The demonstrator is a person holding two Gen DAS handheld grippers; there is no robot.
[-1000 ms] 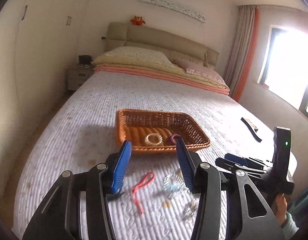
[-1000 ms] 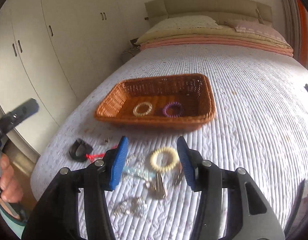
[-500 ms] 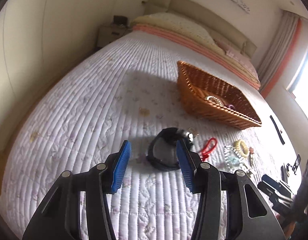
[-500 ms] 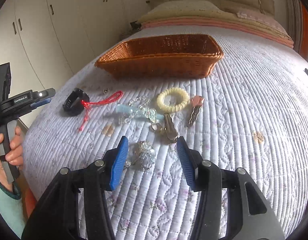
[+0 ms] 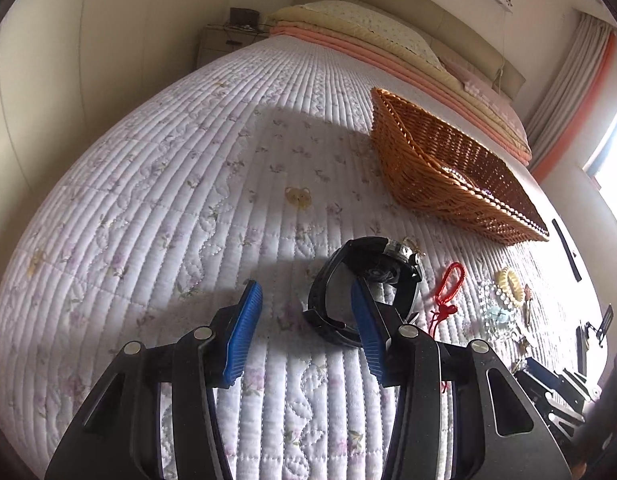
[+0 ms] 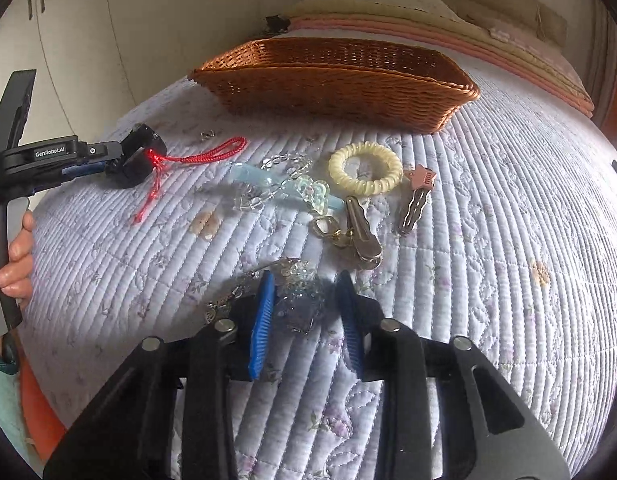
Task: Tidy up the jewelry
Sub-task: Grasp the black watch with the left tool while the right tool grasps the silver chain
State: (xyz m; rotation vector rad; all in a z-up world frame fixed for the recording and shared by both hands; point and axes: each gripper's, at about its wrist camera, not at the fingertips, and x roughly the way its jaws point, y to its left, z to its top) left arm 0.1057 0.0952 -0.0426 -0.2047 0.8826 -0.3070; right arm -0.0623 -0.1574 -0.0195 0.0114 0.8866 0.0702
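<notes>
Only rightward: crystal bracelet (image 6: pixel 298 300) between claw (image 6: pixel 304 300)

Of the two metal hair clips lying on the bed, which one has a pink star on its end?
The clip on the right, just right of the yellow coil hair tie, has the pink star. The other clip, nearer the clear beads, is plain metal.

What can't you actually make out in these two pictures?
- Wicker basket contents: right wrist view sees only its outer wall; left wrist view shows a sliver inside.
- Clear beaded piece: right wrist view, blurred and shadowed between the closing right gripper fingers; contact unclear.
- Black watch: left wrist view, partly behind a finger of the left gripper.
- Small metal bit: right wrist view, too small to name.
</notes>
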